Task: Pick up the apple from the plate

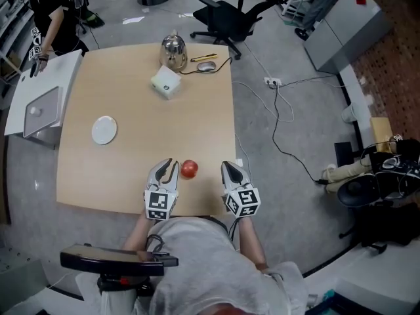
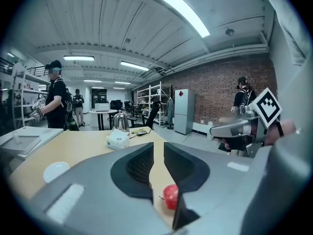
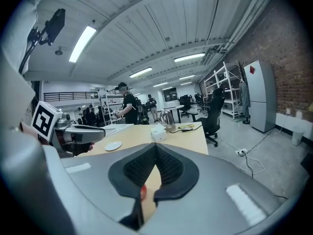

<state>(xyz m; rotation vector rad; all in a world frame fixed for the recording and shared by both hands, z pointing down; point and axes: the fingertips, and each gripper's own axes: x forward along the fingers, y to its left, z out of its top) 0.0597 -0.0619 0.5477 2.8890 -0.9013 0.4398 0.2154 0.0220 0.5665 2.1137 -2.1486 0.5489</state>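
The red apple [image 1: 189, 169] lies on the bare wooden table [image 1: 144, 110] near its front edge, not on the small white plate [image 1: 104, 130], which sits empty further left. My left gripper [image 1: 170, 165] hovers just left of the apple and my right gripper [image 1: 227, 167] a little to its right. In the left gripper view the jaws [image 2: 158, 153] stand a narrow gap apart with nothing between them; the apple [image 2: 170, 196] shows below the right jaw. In the right gripper view the jaws [image 3: 155, 148] meet at their tips, and a sliver of apple [image 3: 143, 192] shows under them.
At the table's far end stand a metal kettle [image 1: 174, 51], a white box [image 1: 165, 82] and a mouse [image 1: 206, 65] with its cable. A white tray [image 1: 39, 107] adjoins the left edge, where a person [image 1: 52, 18] stands. An office chair [image 1: 230, 15] is beyond.
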